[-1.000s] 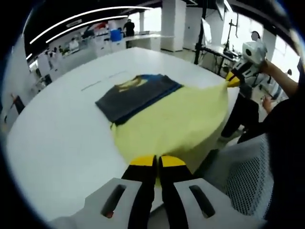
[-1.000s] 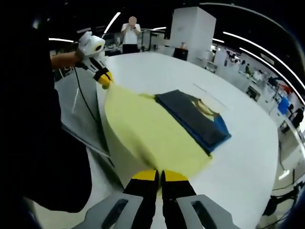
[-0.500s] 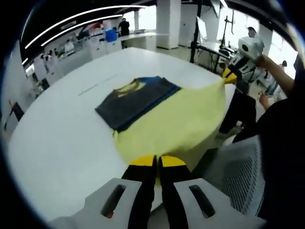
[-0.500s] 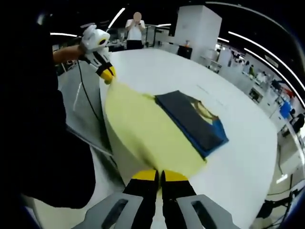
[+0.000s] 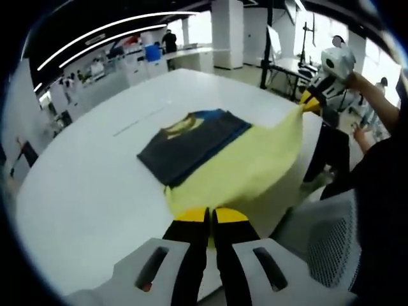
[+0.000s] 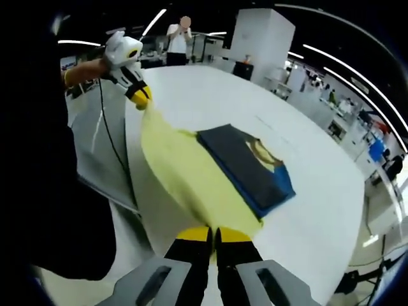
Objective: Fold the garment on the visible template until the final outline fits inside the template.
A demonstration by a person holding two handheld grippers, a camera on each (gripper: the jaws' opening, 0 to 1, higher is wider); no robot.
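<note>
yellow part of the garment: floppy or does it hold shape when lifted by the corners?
Likely floppy: the yellow fabric hangs as a sheet between the left gripper and the right gripper, both shut on its corners. Probably light, since that span shows little sag. The dark folded part still on the table may drag.

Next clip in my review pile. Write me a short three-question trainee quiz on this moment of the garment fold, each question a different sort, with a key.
1. True or false: the left gripper is open and clear of the yellow garment.
2. Multiple choice: the dark blue folded part lies on A) the white table, B) a chair, C) the floor.
3. Fill in: the right gripper is shut on a ____ of the yellow cloth.

Key: 1. False: its fingers are closed on the cloth edge. 2. A. 3. Corner; the cloth stretches between both grippers, lifted off the table's edge.
</note>
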